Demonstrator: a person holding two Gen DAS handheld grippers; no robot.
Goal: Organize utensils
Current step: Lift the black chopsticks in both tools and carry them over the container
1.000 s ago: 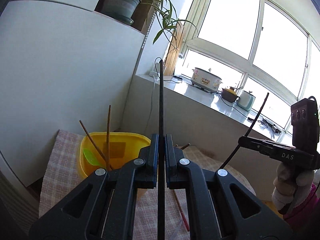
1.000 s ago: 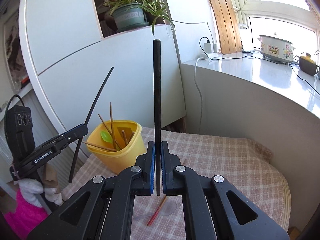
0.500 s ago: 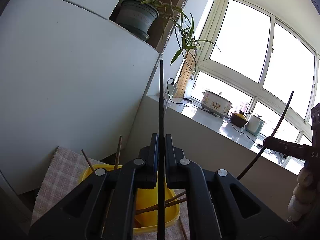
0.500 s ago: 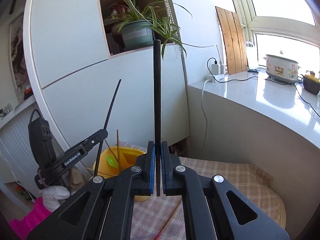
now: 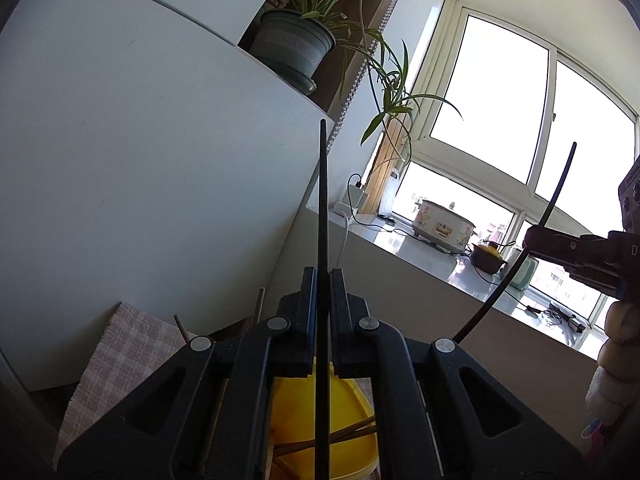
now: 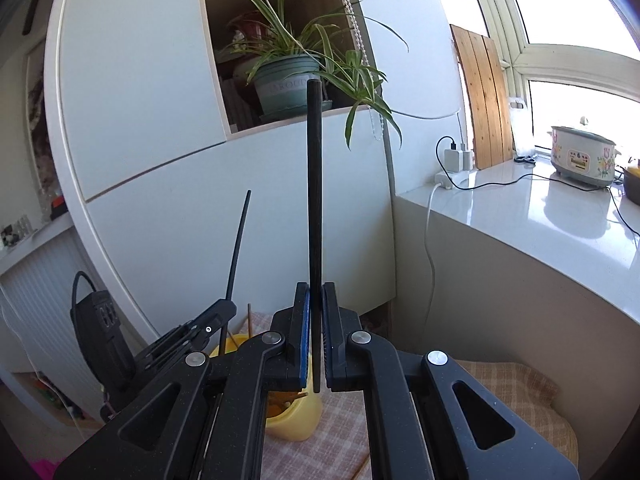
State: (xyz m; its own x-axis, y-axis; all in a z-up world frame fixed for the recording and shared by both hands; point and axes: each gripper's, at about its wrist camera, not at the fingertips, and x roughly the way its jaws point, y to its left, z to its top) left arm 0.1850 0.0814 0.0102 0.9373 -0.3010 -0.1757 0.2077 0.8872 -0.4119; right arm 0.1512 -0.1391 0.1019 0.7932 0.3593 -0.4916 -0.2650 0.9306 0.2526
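Observation:
My left gripper (image 5: 323, 276) is shut on a black chopstick (image 5: 322, 200) that sticks up between its jaws. Directly below it sits a yellow container (image 5: 320, 412) with several brown chopsticks (image 5: 344, 436) inside. My right gripper (image 6: 315, 292) is shut on a thicker black chopstick (image 6: 313, 200), also pointing up. In the right wrist view the left gripper (image 6: 218, 314) with its thin chopstick (image 6: 238, 248) is at the lower left, above the yellow container (image 6: 296, 420). In the left wrist view the right gripper (image 5: 560, 248) is at the right edge.
A checked cloth (image 6: 508, 380) covers the table, and a reddish chopstick (image 6: 360, 468) lies on it. A white cabinet (image 5: 140, 180) stands close behind, with a potted plant (image 6: 288, 88) on its shelf. A white counter (image 6: 540, 232) with a slow cooker (image 6: 582, 156) and cables runs along the window.
The left gripper has moved over the yellow container, which now lies under its jaws. The right gripper has risen, and the container has sunk low behind its jaws. Both grips are unchanged.

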